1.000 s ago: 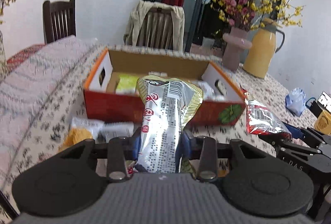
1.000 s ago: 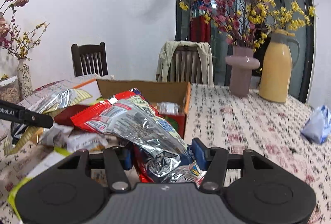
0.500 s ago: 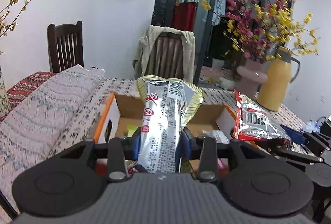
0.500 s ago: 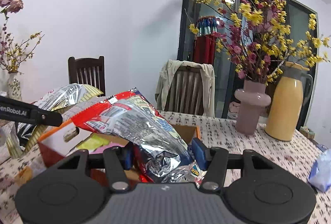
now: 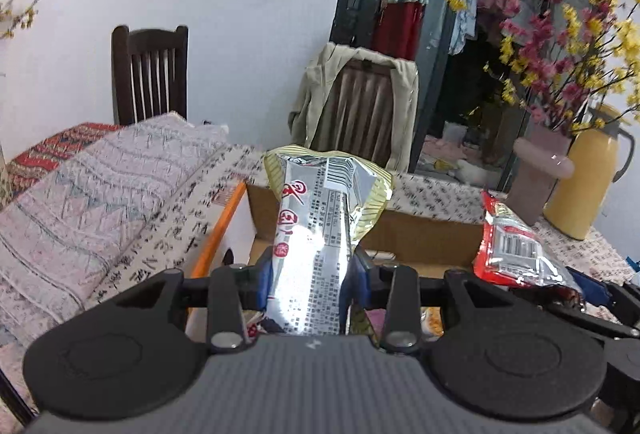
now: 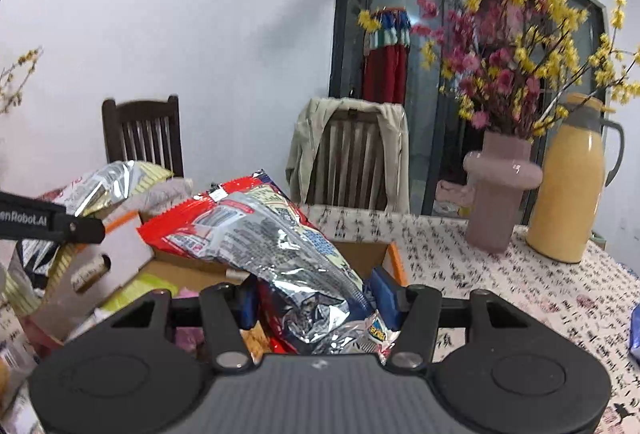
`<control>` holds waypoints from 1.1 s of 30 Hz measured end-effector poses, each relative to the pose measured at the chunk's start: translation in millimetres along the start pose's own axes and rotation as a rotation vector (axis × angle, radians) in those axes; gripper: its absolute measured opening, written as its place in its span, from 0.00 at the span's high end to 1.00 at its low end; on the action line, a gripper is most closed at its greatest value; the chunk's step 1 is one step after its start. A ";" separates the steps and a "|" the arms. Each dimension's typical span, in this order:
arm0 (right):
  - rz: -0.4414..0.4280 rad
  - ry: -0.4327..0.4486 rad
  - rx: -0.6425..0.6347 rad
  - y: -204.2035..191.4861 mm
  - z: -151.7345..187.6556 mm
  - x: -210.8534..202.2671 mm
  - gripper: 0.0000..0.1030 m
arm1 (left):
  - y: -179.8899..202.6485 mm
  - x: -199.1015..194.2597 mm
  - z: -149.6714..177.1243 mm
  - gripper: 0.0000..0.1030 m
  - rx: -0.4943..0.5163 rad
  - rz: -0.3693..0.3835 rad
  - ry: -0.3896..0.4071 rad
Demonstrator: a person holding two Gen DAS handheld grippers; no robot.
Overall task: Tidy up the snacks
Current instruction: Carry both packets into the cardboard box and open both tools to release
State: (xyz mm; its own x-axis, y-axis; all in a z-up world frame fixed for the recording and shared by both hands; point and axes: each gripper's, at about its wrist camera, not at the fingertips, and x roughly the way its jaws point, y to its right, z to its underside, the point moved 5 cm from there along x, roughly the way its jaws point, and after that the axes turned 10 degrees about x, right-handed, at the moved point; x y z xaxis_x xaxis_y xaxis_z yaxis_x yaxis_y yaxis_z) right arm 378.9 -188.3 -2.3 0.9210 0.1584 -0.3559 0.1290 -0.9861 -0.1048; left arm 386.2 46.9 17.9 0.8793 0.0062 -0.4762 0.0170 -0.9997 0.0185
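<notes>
Two tools, each loaded, both held over or just short of the open cardboard box point(image 5: 420, 230); that box lies ahead of and below both, and the coming move turns on this relation.

Left tool point(image 5: 312, 276): jaws narrow, clamped on the silver-and-yellow snack bag point(image 5: 320, 226); bag's long axis runs straight out along the fingers, top seam up and away; box interior sits directly beyond and beneath the bag, with its near-left wall and orange edge just to the tool's left; folded patterned cloth further left on the surface point(image 5: 424, 193); tool pitched somewhat downward, bag nearly upright in view.

Right tool point(image 6: 320, 304): jaws at a middling gap, gripping the red-and-silver snack bag point(image 6: 264, 234) by its crumpled lower end; bag's long axis slants up and to the tool's left, so its free end overhangs the box point(image 6: 360, 254); box floor visible below and left of the fingers, with other packets already inside; pink vase point(image 6: 500, 189) and yellow flask point(image 6: 568, 185) well off to the right.

Judgement: both hands about equally near; each seems to need only to lower and release; the slanted red bag may catch the box's far wall.
</notes>
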 end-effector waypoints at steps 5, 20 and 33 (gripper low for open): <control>-0.012 -0.046 -0.001 -0.4 8.7 11.1 0.47 | -1.5 9.6 8.3 0.61 -0.001 0.008 -0.029; -0.087 -0.034 0.092 8.6 3.6 -9.6 0.00 | -4.7 -22.0 2.8 0.00 -0.039 -0.005 0.088; -0.096 0.032 0.072 2.9 -14.8 -48.6 0.00 | 2.3 -83.8 -17.4 0.00 -0.007 0.019 0.195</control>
State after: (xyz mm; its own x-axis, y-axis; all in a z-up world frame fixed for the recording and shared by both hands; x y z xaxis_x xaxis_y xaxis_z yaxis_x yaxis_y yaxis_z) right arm 339.9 -199.6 28.5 0.9169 0.2494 -0.3115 0.1919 -0.9600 -0.2038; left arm 320.9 44.5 73.2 0.9551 -0.0072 -0.2961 0.0025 -0.9995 0.0323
